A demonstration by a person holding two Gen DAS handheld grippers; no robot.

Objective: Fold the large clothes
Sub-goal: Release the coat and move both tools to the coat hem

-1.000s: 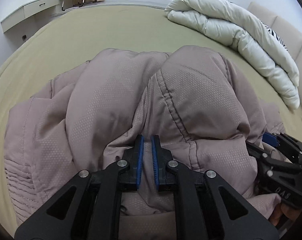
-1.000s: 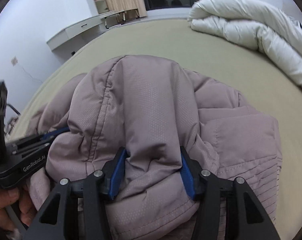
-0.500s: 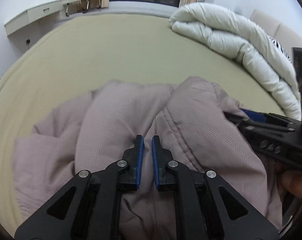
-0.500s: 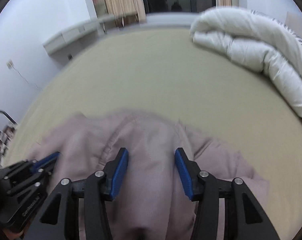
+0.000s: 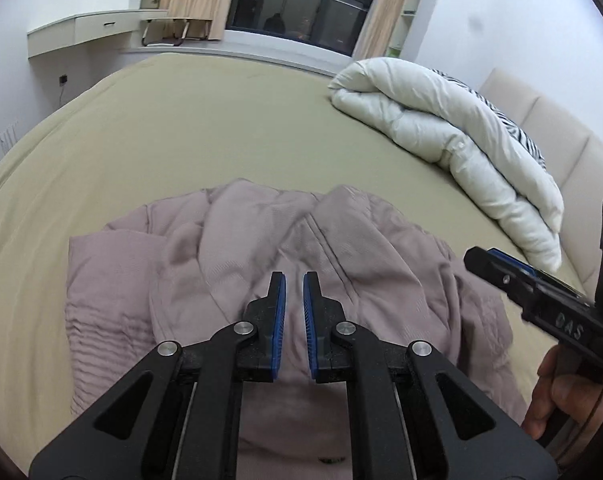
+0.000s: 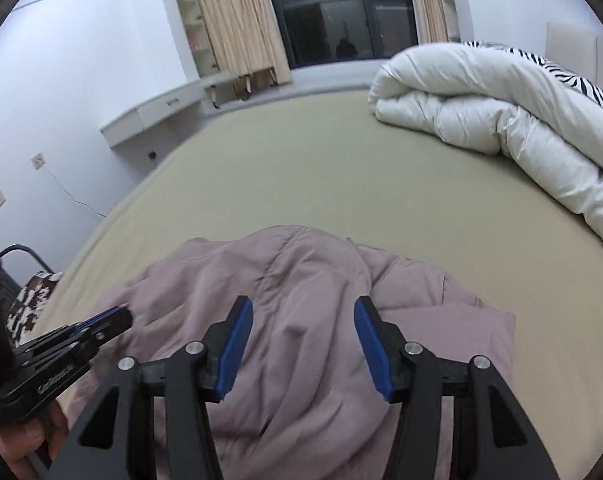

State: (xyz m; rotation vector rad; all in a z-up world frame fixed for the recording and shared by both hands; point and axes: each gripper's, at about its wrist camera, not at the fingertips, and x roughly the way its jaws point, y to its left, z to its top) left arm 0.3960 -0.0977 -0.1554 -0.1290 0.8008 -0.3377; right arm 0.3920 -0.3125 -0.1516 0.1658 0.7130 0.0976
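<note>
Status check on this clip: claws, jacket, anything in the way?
Left claw nearly shut, empty. Right claw open, empty. Mauve jacket bunched on bed. White duvet well clear.

My view: olive-sheeted bed (image 5: 189, 128), white duvet (image 5: 441, 136) far right, dark window (image 6: 341, 12) with beige curtains (image 6: 237, 24) ahead, wall desk (image 5: 93, 32) far left, white walls.

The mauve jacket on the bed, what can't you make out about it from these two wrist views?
- Near hem of the jacket: hidden behind the left gripper and cut by the bottom edge, left wrist view.
- Its left side in the right wrist view: covered by the left gripper body.
- Surface under the right gripper: motion-blurred.
- Sleeves, zipper: lost in bunched folds.
</note>
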